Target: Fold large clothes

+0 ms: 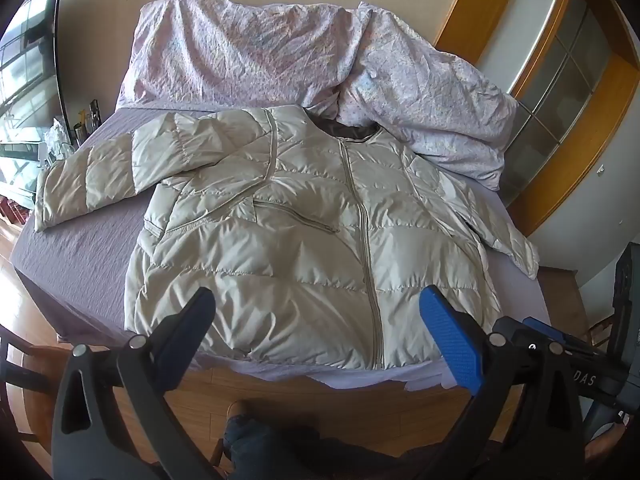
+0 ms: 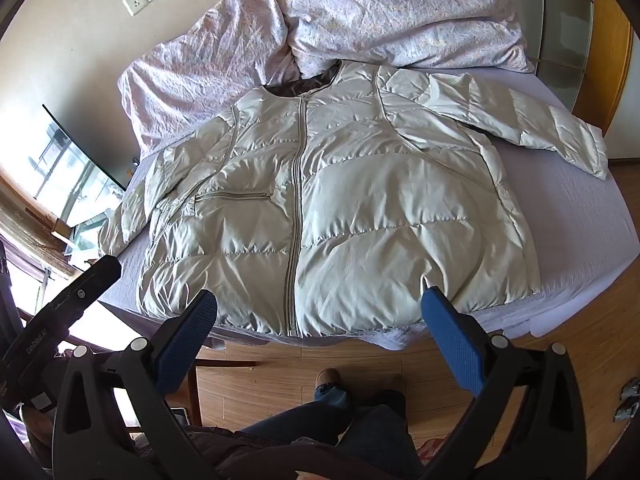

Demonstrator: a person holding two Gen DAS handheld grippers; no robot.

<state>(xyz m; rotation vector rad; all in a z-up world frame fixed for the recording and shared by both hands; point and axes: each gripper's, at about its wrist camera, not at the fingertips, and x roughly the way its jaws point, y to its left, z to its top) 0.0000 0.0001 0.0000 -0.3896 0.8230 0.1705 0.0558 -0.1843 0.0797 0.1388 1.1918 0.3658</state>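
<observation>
Left wrist view: puffy pale jacket lies flat, front up and zipped, on the lilac bed, hem at the near edge, collar at the far end.
Feel of it: looks light, soft and springy, and that shiny shell could well slip between pads, so expect it to puff back after a fold.
Sleeves: left sleeve is thrown out across the sheet; right sleeve stretches out to the far right, cuff near the bed edge.
Where to grab: likely a cuff or the shoulder seam, pinching fabric rather than padding.
Left gripper: jaws wide, nothing between them, hovering over the hem.
Right gripper: also wide and empty, above the near hem.
In the way: crumpled floral duvet sits at the far end, touching the collar, which leaves little room up there.
Nearby: the person's legs stand on the wooden floor, close to the bed.
</observation>
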